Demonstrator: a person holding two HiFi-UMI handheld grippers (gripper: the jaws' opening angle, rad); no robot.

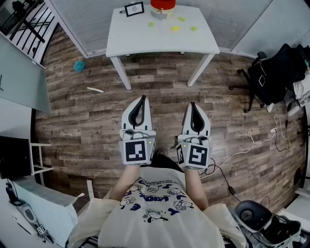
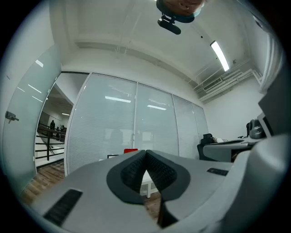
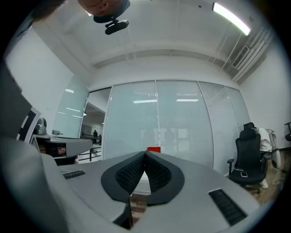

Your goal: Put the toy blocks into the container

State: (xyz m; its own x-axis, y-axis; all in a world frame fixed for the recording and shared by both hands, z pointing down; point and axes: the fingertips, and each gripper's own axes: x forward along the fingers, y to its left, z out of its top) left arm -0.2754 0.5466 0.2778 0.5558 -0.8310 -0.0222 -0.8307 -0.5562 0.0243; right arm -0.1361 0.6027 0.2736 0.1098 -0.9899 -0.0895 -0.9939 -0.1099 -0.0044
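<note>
With the left gripper (image 1: 142,99) and right gripper (image 1: 193,104) clenched empty, the small yellow-green toy blocks (image 1: 175,28) on the far white table (image 1: 145,44), beside the red-topped round container (image 1: 162,6), look light and rigid, best pinched across opposite sides.

A blue ball (image 1: 79,66) lies on the wood floor (image 1: 160,89), well apart from a black office chair (image 1: 273,72).
</note>
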